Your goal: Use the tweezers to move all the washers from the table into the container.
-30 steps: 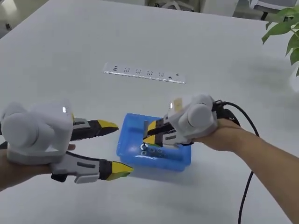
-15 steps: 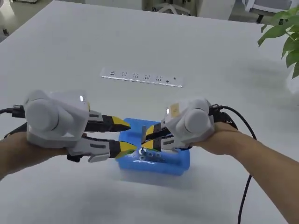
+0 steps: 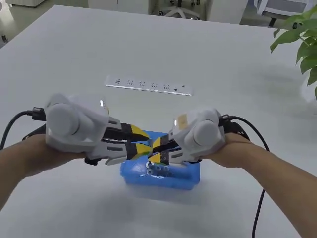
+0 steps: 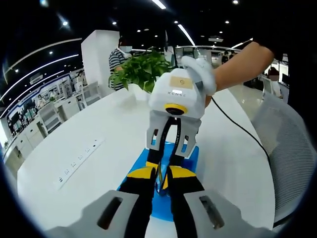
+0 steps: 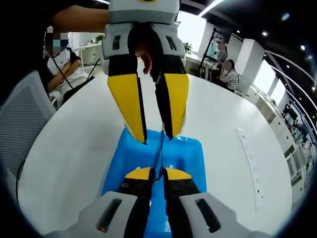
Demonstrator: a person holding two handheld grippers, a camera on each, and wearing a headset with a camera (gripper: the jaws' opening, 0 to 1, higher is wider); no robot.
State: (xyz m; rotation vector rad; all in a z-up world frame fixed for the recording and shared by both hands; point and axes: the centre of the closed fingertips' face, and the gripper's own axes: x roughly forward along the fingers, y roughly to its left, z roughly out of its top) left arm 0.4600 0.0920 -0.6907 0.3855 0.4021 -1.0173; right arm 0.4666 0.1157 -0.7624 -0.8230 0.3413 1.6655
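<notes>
Head view: above the white desk (image 3: 223,64), the left tool (image 3: 143,141) reaches in from the left. The right gripper view shows its jaws a little apart, one on each side of the thin tweezers (image 5: 160,144). The right tool (image 3: 156,150) faces it tip to tip, clamped on the tweezers. Just beneath both sits the blue container (image 3: 161,181), with the washers (image 3: 157,169) lying inside.

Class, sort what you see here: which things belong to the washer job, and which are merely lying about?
Job: tweezers, washers, blue container, left gripper, right gripper.
Lying about: power strip, plant.
</notes>
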